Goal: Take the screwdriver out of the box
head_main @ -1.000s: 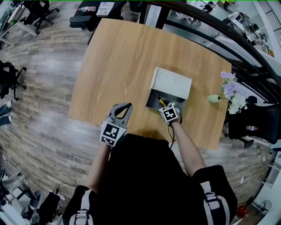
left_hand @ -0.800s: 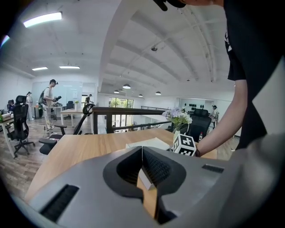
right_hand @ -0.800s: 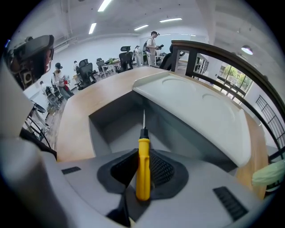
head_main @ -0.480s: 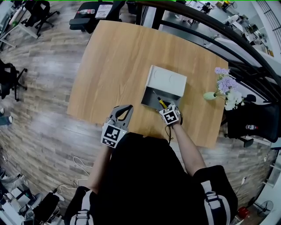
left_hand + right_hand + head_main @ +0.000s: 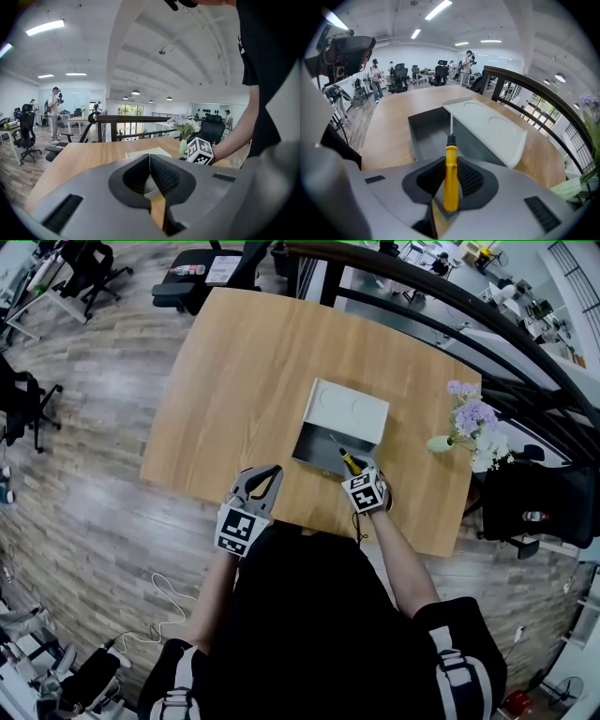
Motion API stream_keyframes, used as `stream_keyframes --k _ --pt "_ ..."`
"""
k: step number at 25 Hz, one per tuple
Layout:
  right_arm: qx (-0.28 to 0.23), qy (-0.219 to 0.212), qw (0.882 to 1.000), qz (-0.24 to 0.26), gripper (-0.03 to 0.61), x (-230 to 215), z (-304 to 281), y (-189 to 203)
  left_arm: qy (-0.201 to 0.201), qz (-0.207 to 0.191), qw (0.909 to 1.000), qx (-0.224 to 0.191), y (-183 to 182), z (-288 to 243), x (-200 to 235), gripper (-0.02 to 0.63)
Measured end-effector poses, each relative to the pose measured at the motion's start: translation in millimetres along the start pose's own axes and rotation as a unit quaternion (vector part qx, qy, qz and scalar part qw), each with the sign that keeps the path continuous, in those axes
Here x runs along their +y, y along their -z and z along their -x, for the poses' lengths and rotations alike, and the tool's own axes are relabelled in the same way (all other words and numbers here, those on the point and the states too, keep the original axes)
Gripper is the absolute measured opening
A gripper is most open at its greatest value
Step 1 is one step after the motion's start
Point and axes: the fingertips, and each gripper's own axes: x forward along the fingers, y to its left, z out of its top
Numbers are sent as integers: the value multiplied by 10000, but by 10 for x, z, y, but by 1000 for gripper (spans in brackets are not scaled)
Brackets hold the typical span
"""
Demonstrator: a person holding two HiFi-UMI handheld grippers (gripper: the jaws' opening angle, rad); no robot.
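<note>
Screwdriver (image 5: 450, 180) handle, yellow with a black collar, is pinched between the fingers of my right gripper (image 5: 355, 472), and its thin metal shaft points away from me over the open grey box (image 5: 427, 133). In the right gripper view the tip reaches toward the near edge of the white lid (image 5: 490, 124), which stands tilted back behind the box; I cannot tell whether the tip touches anything. From the head view the screwdriver (image 5: 345, 459) lies slantwise over the box's near right corner, with my right gripper just at that corner, above the front part of the wooden surface (image 5: 234, 381). My left gripper (image 5: 269, 472) hovers at the near edge of the surface, to the left of the box (image 5: 312, 448) and apart from it. Its fingers (image 5: 161, 176) are pressed together with nothing between them, and past them I see a sliver of the box and my right gripper's marker cube (image 5: 200, 150). A vase of flowers (image 5: 466, 424) stands to the right of the box, apart from it.
</note>
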Motion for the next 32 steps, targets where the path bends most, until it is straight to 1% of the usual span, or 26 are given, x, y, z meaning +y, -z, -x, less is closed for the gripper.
stream_keyframes --k 6,18,24,32 --pt "-236 -38 9997 64 89 -20 246 5 -106 -11 9999 11 -31 53 -212 21" --pt "-628 -252 9974 265 89 -2 729 201 -356 -22 9994 43 -75 150 -704 23" --pt "-819 -349 9951 439 89 31 874 202 -526 19 9986 78 -59 226 -868 21" --pt "-955 -554 9920 608 89 120 1061 353 -687 16 9975 148 -38 282 -1152 22"
